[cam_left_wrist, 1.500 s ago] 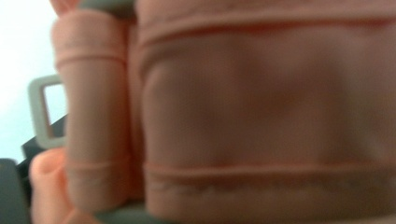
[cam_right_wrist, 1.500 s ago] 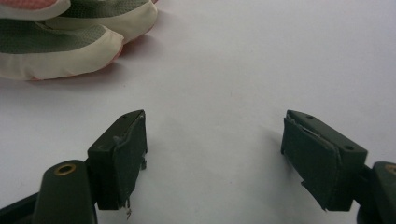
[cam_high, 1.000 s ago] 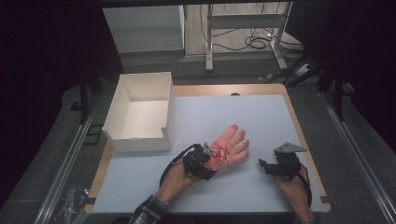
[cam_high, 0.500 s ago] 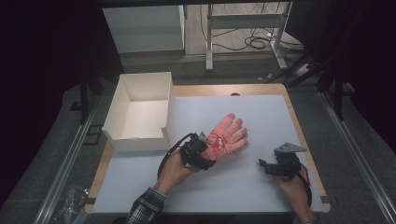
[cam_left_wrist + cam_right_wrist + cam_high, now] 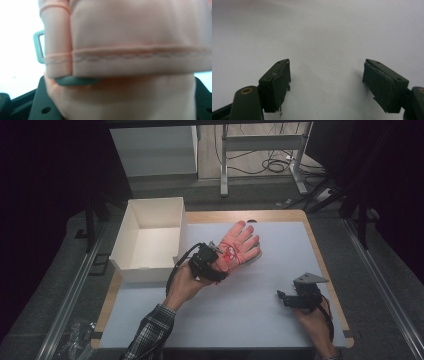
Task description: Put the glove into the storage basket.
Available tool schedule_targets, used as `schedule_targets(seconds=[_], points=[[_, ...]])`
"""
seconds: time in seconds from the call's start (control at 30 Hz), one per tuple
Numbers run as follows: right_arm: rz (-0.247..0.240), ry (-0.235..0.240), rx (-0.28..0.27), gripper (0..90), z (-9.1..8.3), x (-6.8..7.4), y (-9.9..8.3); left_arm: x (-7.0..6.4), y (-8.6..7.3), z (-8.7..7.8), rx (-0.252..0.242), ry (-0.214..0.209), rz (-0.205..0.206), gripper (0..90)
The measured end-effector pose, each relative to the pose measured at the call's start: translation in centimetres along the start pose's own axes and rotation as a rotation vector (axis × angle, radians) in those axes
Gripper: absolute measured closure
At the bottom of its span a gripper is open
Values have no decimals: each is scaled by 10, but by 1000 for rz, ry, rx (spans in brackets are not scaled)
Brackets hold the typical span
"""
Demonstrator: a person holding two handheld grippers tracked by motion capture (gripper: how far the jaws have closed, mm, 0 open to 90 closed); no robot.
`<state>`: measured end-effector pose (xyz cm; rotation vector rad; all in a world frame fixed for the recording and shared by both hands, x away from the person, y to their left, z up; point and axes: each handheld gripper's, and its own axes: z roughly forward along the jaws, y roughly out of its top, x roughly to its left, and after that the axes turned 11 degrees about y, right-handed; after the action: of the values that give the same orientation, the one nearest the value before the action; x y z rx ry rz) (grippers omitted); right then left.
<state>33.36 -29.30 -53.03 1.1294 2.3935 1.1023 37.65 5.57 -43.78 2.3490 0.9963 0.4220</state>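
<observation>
Glove [image 5: 239,245], pink and limp, hangs lifted beside the white box [image 5: 150,237], clamped at its cuff in our left gripper [image 5: 212,260]. Left gripper view: soft hemmed fabric [image 5: 135,55], light; cuff hold suits. Right gripper [image 5: 327,82] rests on the table, jaws apart.

left gripper [image 5: 212,260]: black body, black cable loop at 9 o'clock | left sleeve [image 5: 150,332]: dark plaid | right gripper [image 5: 285,298]: black, grey three-cornered plate on top at 12 o'clock, screw holes in worn jaw pads
</observation>
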Motion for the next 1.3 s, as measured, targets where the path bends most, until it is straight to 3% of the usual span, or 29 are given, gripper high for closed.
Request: schedule_targets(seconds=[0.6, 1.0, 1.3], points=[[-1, 0, -1, 226, 0, 0, 0, 48, 31, -44, -58, 110, -63, 376], [-3, 0, 0, 226, 0, 0, 0, 91, 29, -74, -64, 207, -164, 377], [-5, 0, -1, 226, 0, 0, 0, 122, 15, -86, -42, 299, -256, 376]])
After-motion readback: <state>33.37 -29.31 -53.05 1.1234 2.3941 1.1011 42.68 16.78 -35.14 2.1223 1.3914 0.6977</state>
